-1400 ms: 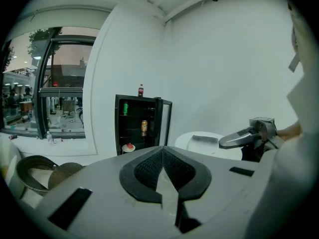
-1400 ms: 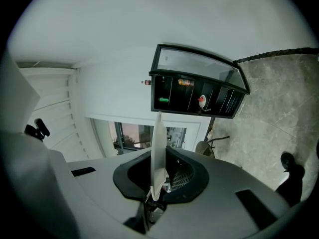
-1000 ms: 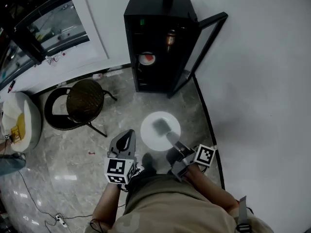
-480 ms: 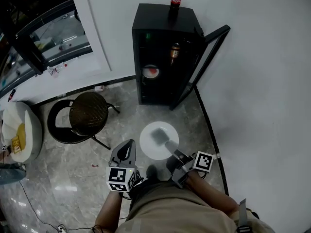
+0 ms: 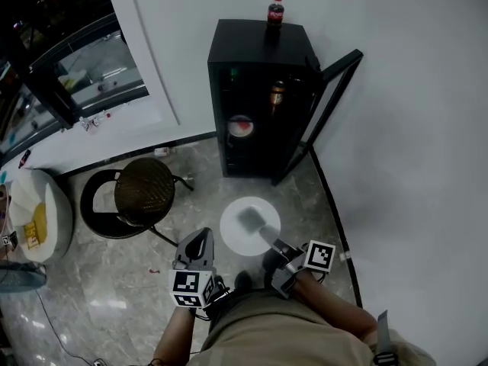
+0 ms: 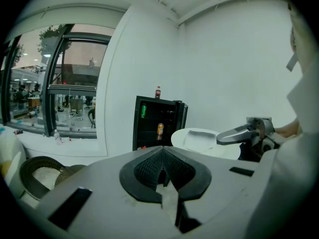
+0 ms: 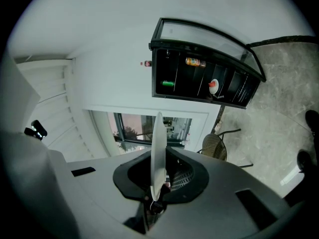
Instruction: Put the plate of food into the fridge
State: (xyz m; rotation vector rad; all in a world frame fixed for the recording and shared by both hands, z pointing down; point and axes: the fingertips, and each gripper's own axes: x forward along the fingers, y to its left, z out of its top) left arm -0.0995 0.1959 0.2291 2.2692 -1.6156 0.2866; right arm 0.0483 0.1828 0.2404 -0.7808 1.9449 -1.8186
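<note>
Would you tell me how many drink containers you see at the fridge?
3: a cola bottle atop the fridge, an orange can on a shelf inside, a green can above and left of it. More may be hidden inside.

Against a second ago, the fridge [image 5: 259, 97] sits further right in the head view, and the bottle [image 5: 274, 11] on top now shows whole. The plate [image 5: 250, 223], left gripper [image 5: 199, 236] and right gripper [image 5: 270, 239] lie lower, nearer the bottom edge.
</note>
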